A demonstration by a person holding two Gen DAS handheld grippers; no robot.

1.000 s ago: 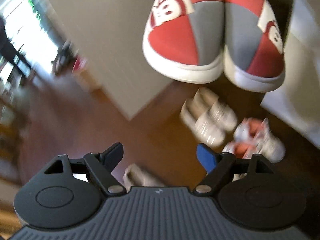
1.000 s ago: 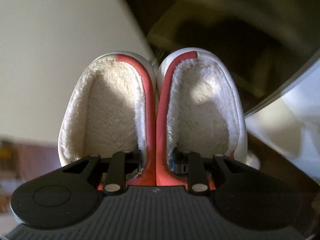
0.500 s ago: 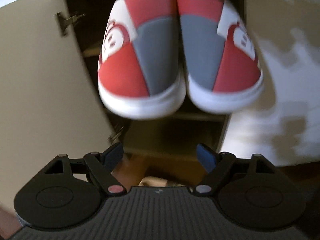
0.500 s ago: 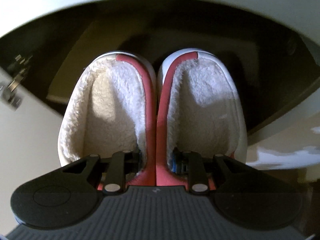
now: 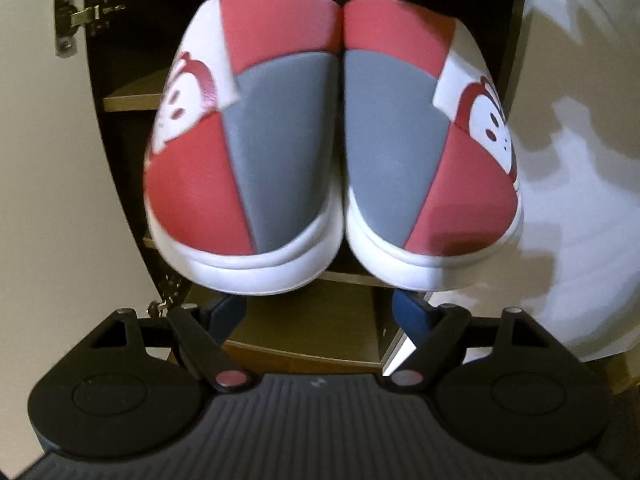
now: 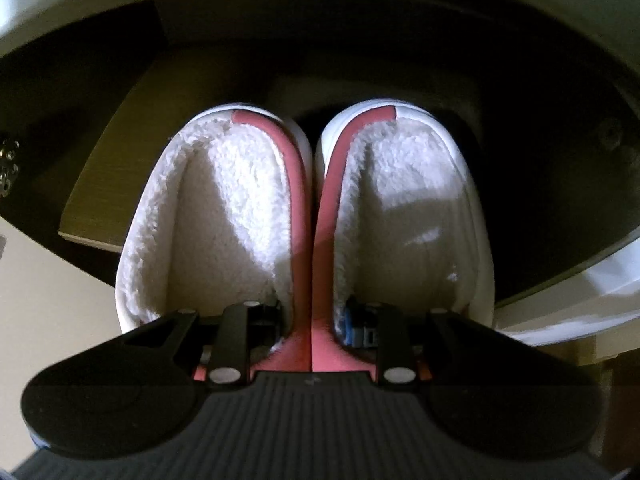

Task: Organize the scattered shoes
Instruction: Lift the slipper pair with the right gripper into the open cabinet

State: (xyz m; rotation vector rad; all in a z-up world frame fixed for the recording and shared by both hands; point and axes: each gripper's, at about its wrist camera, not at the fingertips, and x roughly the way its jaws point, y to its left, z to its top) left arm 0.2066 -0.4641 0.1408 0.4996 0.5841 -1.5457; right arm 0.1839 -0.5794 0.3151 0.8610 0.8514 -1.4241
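Observation:
A pair of red, grey and white slippers [image 5: 332, 152] with a cartoon face on each side hangs in the air before an open dark shoe cabinet [image 5: 120, 60], toes toward my left gripper [image 5: 320, 312]. That gripper is open and empty, just under the toes. In the right wrist view the same slippers [image 6: 308, 216] show their white fleece lining. My right gripper [image 6: 312, 328] is shut on the two red inner walls pressed together, one finger inside each slipper.
A cabinet door with a metal hinge [image 5: 68, 20] stands open on the left. Wooden shelves [image 5: 320, 320] lie inside the dark cabinet. A pale wall with patches of light [image 5: 580, 160] is on the right. A shelf board [image 6: 108, 184] sits below the slippers.
The left view swung from the floor with scattered shoes to the open cabinet, and the slippers now look larger and closer. The right gripper carried the slippers up to the cabinet opening.

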